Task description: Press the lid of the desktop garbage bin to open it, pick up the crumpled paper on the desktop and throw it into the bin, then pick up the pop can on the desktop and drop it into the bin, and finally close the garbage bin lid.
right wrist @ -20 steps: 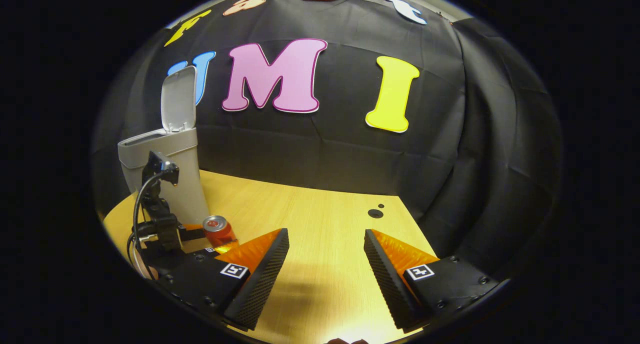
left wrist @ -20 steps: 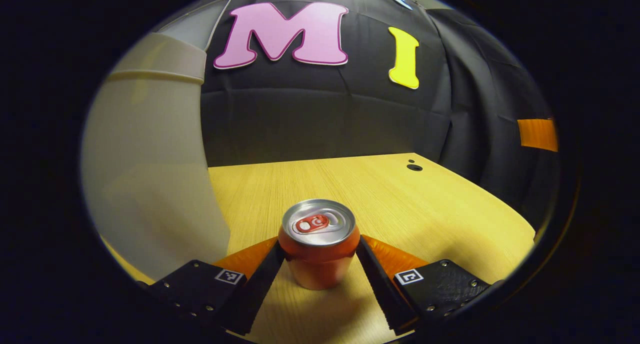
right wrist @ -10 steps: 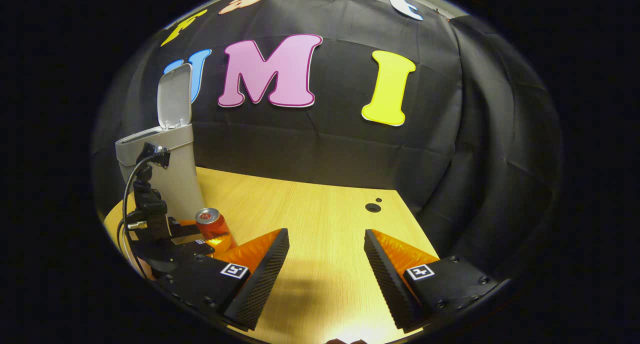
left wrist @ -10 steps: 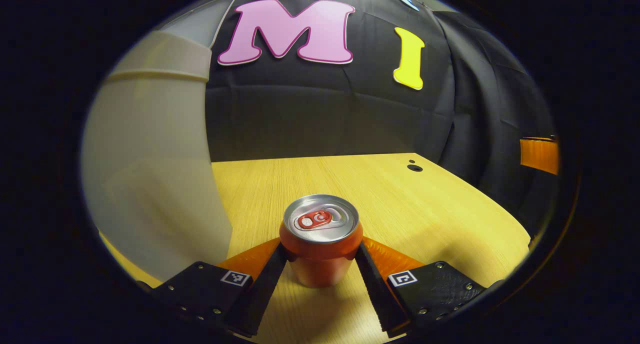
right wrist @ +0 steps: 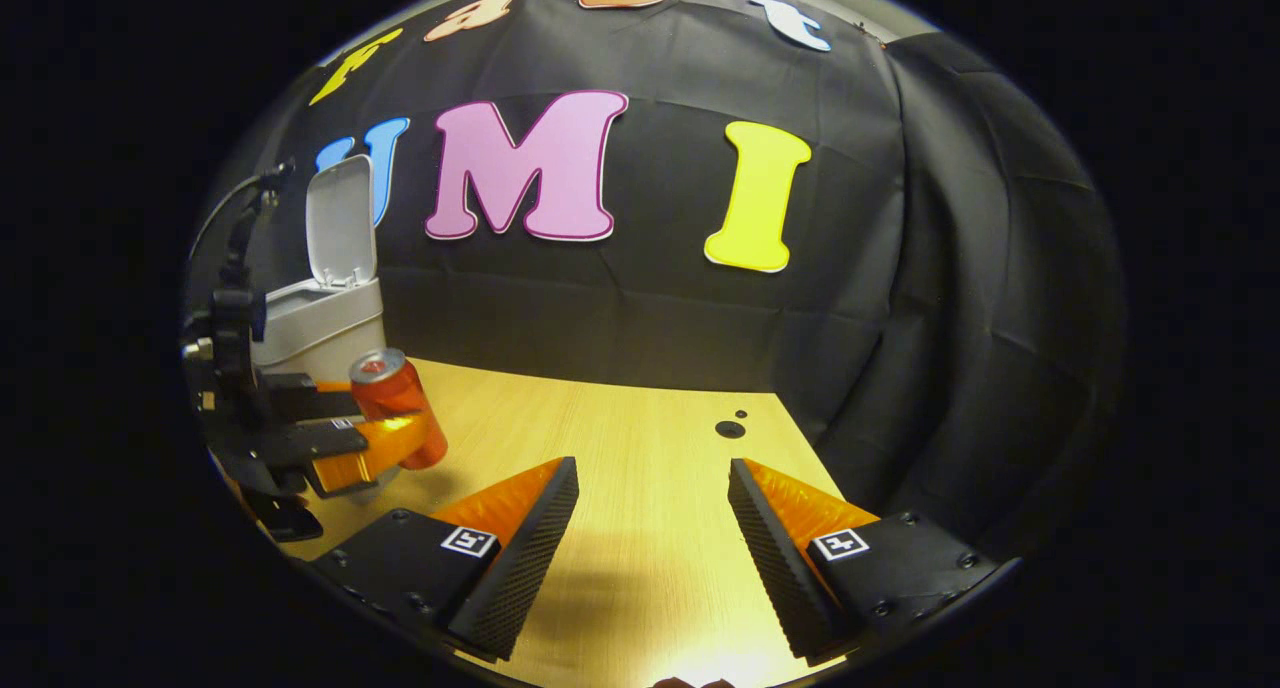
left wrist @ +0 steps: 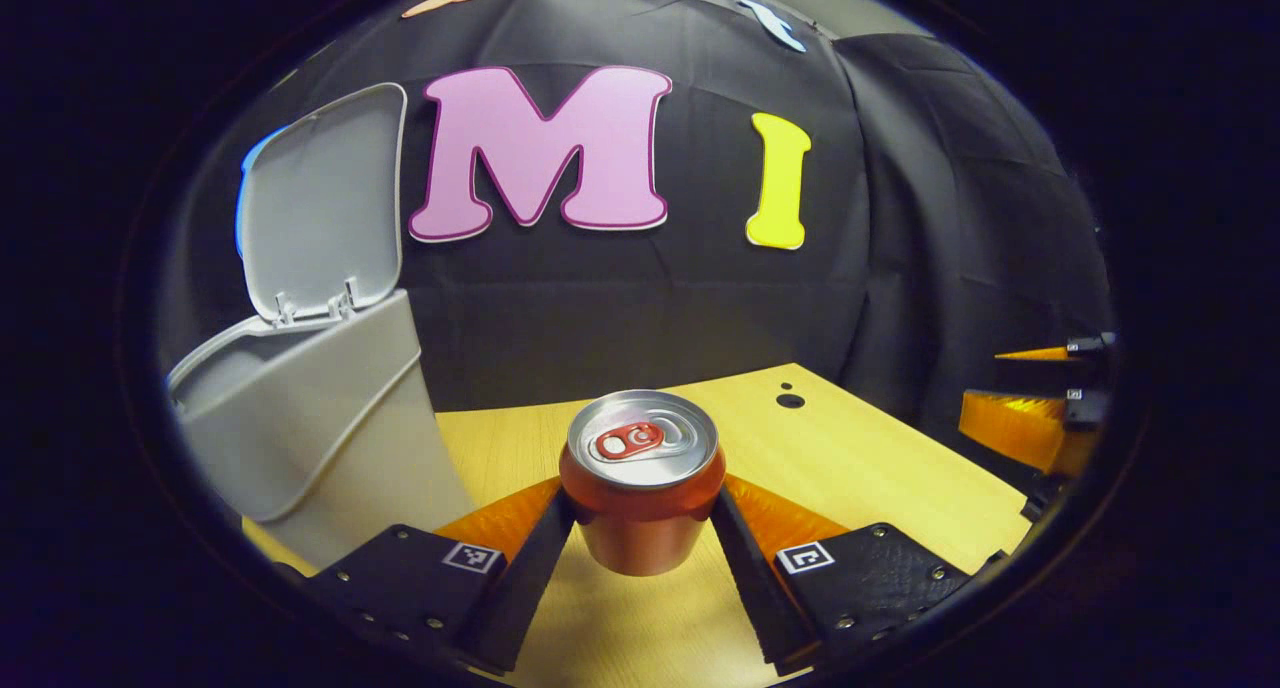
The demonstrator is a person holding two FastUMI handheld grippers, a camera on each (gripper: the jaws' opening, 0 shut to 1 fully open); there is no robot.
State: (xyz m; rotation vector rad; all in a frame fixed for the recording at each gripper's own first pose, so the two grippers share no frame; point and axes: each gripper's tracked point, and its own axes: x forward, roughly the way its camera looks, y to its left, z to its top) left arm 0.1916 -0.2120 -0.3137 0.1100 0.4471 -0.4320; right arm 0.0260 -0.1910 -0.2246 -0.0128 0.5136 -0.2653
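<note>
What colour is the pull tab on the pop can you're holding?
Red, on a silver top; the pop can body is orange-red. Clearest in the left gripper view.

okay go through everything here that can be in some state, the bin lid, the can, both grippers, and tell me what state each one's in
bin lid: open, standing upright at the back of the bin.
garbage bin: upright on the desk, mouth uncovered.
pop can: upright, tab unopened, lifted off the desk.
left gripper: shut on the pop can.
right gripper: open, holding nothing.

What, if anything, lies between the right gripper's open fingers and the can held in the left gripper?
Nothing: in the right gripper view only bare desktop separates the right gripper from the can clamped in the left gripper.
</note>
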